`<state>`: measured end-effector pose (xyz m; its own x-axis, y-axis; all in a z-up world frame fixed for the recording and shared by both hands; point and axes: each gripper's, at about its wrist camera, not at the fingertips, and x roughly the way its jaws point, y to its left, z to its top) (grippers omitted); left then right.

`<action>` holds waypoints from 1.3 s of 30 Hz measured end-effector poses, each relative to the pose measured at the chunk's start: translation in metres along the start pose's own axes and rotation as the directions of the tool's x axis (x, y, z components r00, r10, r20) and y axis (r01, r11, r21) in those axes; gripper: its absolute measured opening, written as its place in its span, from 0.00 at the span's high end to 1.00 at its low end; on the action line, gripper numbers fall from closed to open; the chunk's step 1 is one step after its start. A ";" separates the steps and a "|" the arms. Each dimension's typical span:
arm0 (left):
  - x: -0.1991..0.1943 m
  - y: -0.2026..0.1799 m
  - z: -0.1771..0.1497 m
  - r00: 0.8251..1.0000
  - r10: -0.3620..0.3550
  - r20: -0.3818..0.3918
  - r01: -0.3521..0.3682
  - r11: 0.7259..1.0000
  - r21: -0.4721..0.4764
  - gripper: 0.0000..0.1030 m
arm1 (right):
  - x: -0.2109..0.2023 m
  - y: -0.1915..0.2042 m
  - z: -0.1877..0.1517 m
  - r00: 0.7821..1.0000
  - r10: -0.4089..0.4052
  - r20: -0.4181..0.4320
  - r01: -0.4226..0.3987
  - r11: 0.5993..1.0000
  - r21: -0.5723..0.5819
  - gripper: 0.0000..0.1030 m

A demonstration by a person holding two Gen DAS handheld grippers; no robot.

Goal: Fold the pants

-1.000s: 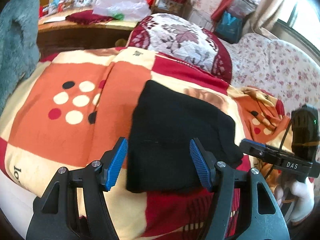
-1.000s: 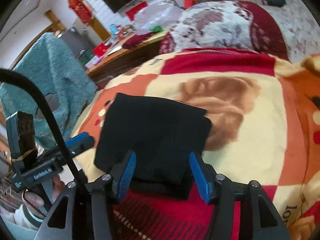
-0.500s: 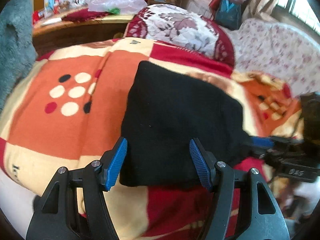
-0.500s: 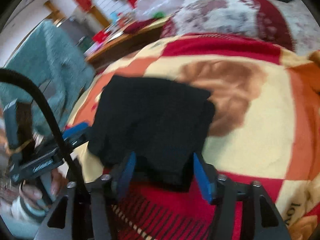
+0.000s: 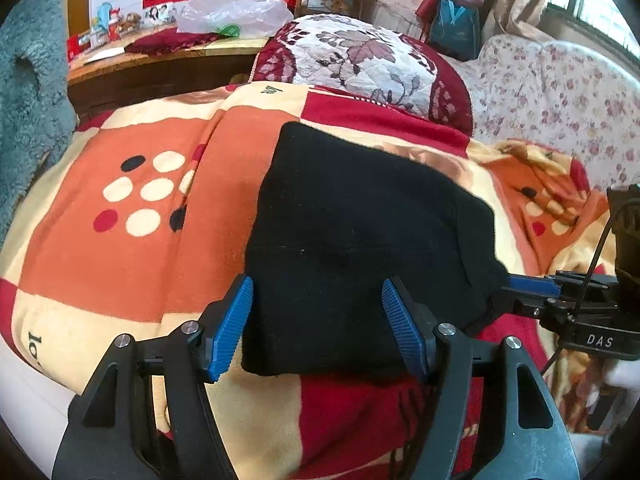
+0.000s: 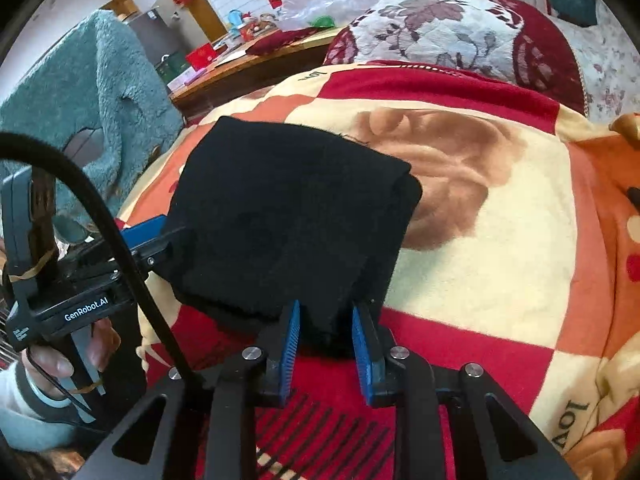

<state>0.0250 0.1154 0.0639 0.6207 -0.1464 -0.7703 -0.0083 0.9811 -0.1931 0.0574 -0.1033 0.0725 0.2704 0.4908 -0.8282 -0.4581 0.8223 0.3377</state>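
1. Gripping the near edge of the folded black pants (image 6: 288,216) is the step in hand: the right hand-held gripper (image 6: 325,340) has just been closing, and its blue pads now pinch a bunched bit of that edge at the lower middle of the right wrist view.
2. Doing it well, I judge, means catching every layer at that corner, so the stack lifts or shifts as one and does not peel apart.
3. The left hand-held gripper (image 5: 316,320) stands spread, its pads either side of the pants' (image 5: 360,240) near edge at the lower middle of its frame; no pad presses the cloth.
4. A matching bite there, before any lift, should keep the fold square.
5. The pants lie as a compact dark rectangle on the patterned blanket (image 5: 132,256) of the bed, reaching from both grippers up toward frame centre.
6. The right hand-held gripper shows at the right edge of the left view, at the pants' right corner.
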 end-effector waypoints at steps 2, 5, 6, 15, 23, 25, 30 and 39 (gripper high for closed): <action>-0.007 0.008 0.005 0.999 -0.029 0.024 0.030 0.999 -0.031 0.35 | -0.009 -0.004 0.003 1.000 0.009 0.021 -0.009 1.000 0.026 0.66; -0.008 0.017 0.013 0.998 -0.064 0.027 0.065 0.997 -0.050 0.35 | -0.018 -0.017 0.004 0.995 0.070 0.067 -0.077 0.991 0.113 0.49; -0.007 0.019 0.015 0.997 -0.074 0.018 0.074 0.996 -0.053 0.35 | -0.017 -0.020 0.005 0.994 0.084 0.072 -0.093 0.986 0.137 0.48; 0.014 0.047 0.028 0.974 -0.223 -0.046 0.216 0.969 -0.124 0.34 | 0.014 -0.045 0.011 0.981 0.189 0.047 -0.195 0.943 0.271 0.48; 0.037 0.047 0.029 0.955 -0.285 -0.082 0.273 0.953 -0.131 0.29 | 0.037 -0.054 0.018 0.951 0.300 0.070 -0.307 0.906 0.291 0.40; 0.041 0.048 0.030 0.952 -0.297 -0.078 0.285 0.948 -0.142 0.27 | 0.041 -0.052 0.020 0.945 0.319 0.075 -0.327 0.904 0.275 0.38; 0.045 0.047 0.030 0.951 -0.304 -0.062 0.293 0.946 -0.139 0.25 | 0.050 -0.043 0.024 0.930 0.363 0.057 -0.366 0.901 0.233 0.18; 0.047 0.042 0.029 0.959 -0.282 -0.042 0.275 0.954 -0.116 0.24 | 0.052 -0.037 0.019 0.913 0.391 0.115 -0.408 0.889 0.210 0.01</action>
<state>0.0763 0.1537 0.0367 0.5643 -0.4220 -0.7096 0.0721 0.8814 -0.4668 0.1047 -0.1027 0.0253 0.1650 0.8031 -0.5725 -0.3395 0.5913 0.7315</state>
